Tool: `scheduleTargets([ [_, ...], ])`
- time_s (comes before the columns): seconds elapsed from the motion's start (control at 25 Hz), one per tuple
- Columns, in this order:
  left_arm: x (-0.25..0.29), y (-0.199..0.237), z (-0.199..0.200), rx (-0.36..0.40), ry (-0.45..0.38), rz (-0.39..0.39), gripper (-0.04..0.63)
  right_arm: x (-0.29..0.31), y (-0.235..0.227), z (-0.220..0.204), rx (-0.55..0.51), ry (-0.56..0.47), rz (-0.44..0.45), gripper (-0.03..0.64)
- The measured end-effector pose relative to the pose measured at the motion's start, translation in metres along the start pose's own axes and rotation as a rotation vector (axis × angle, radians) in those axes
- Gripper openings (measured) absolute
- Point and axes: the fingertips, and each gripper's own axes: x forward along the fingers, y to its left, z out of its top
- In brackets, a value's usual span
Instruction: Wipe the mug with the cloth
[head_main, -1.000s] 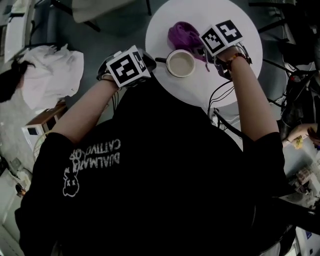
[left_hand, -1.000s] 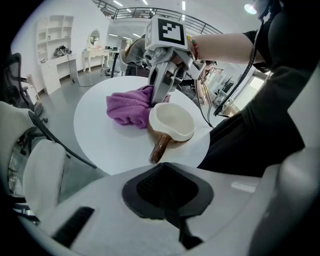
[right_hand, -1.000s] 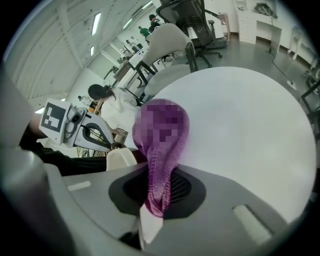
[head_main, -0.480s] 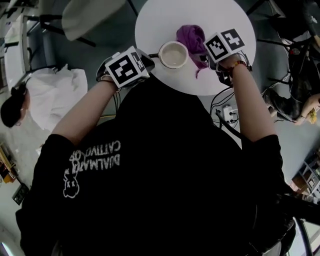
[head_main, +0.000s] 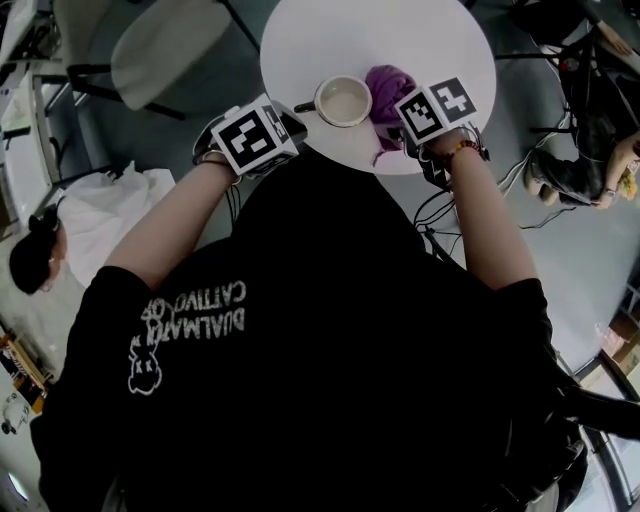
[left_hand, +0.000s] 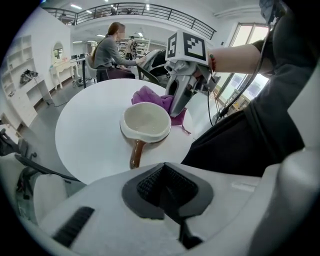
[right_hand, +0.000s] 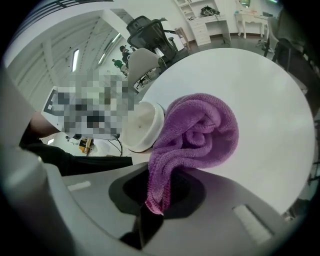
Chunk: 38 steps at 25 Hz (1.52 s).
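Briefly | left gripper (left_hand: 169, 197): jaws were shut, nothing between them | mug (head_main: 343, 101): stood upright on the round white table (head_main: 420, 30), just ahead of the left gripper, brown handle (left_hand: 136, 155) pointing back toward it | right gripper (right_hand: 155, 200): jaws were clamped on a corner of the cloth (right_hand: 197, 135) | cloth: purple, bunched just ahead of the right gripper, resting against the mug's side

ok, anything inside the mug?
The mug looks empty: bare pale bottom in the head view. The purple cloth, pinched in the right gripper, lies beside it, not inside. Nothing covers the opening, so nothing inside is hidden.
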Motion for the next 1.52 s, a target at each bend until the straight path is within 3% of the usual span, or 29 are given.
scheduleTargets([
  [0.32, -0.010, -0.016, -0.021, 0.063, -0.011, -0.028, 0.002, 0.009, 0.029, -0.028, 0.091, -0.015, -0.074, 0.043],
  [0.56, -0.012, -0.021, -0.020, 0.066, -0.051, -0.035, 0.003, 0.020, 0.063, -0.041, 0.075, 0.028, -0.065, 0.043],
  [0.76, -0.015, -0.024, -0.014, 0.048, -0.086, -0.028, 0.003, 0.024, 0.082, -0.040, 0.006, 0.088, -0.059, 0.043],
  [1.16, -0.028, -0.026, -0.047, -0.031, -0.149, 0.007, 0.003, 0.049, 0.130, -0.026, -0.158, 0.210, -0.049, 0.042],
  [1.36, -0.034, -0.028, -0.056, -0.062, -0.165, 0.035, 0.003, 0.054, 0.142, -0.010, -0.231, 0.204, -0.060, 0.042],
  [1.52, -0.040, -0.029, -0.066, -0.089, -0.166, 0.051, 0.003, 0.059, 0.144, 0.010, -0.277, 0.137, -0.098, 0.042],
])
